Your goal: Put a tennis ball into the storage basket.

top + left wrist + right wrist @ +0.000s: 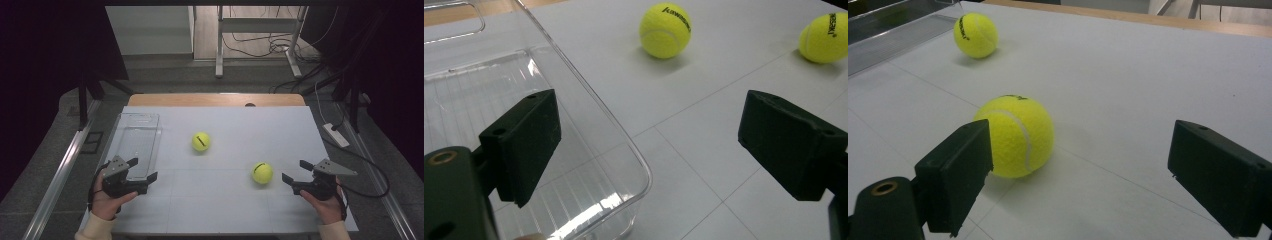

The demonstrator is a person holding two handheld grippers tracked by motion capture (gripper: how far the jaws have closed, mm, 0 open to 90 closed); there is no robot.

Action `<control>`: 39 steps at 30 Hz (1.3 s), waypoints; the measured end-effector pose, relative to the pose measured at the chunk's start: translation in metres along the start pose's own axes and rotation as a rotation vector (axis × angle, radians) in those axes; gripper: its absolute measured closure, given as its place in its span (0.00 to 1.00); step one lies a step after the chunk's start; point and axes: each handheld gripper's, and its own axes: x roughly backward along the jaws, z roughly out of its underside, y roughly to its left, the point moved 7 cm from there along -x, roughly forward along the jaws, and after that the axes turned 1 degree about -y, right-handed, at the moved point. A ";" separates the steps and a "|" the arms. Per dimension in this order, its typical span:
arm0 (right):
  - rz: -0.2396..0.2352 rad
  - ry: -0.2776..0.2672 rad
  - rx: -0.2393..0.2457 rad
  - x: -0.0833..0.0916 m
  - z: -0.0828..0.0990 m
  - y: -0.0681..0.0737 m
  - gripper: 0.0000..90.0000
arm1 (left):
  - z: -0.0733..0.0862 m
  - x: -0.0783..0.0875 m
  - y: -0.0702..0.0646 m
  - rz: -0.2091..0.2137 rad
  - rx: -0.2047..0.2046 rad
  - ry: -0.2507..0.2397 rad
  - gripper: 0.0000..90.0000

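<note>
- Two fuzzy yellow tennis balls are sitting on the white, smooth table [225,200]; thin seam lines are crossing its surface, a wooden strip is running along its far edge.
- Near ball [262,172] is lying right of centre; far ball [201,141] is lying mid-table, well apart from it. Both are round with black print and pale seams.
- Clear plastic bin [136,145], rectangular with rounded corners and a ribbed floor, is standing along the table's left side, empty.
- Right hand-held gripper [295,175] is hovering just right of the near ball, jaws standing wide with nothing between them. In the right gripper view the near ball [1015,136] is sitting partly behind one jaw and inside the gap, not touching the pads as far as can be told; the far ball [975,35] is lying beyond it, near the bin [893,35].
- Left hand-held gripper [142,169] is hanging over the bin's near right corner, jaws wide and empty. In the left gripper view one jaw is over the bin [589,125], the other over bare table; both balls are lying well ahead.
- Open table is lying between the balls and all around them; the near edge is close behind both hands.
</note>
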 end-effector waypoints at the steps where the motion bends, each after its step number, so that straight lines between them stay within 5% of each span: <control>1: -0.004 0.000 -0.006 0.000 0.000 0.000 0.12 | -0.001 0.001 0.000 -0.001 0.003 -0.003 0.13; 39: -0.013 0.004 -0.005 0.000 0.000 0.007 0.13 | -0.008 0.003 -0.002 0.009 0.011 -0.017 0.13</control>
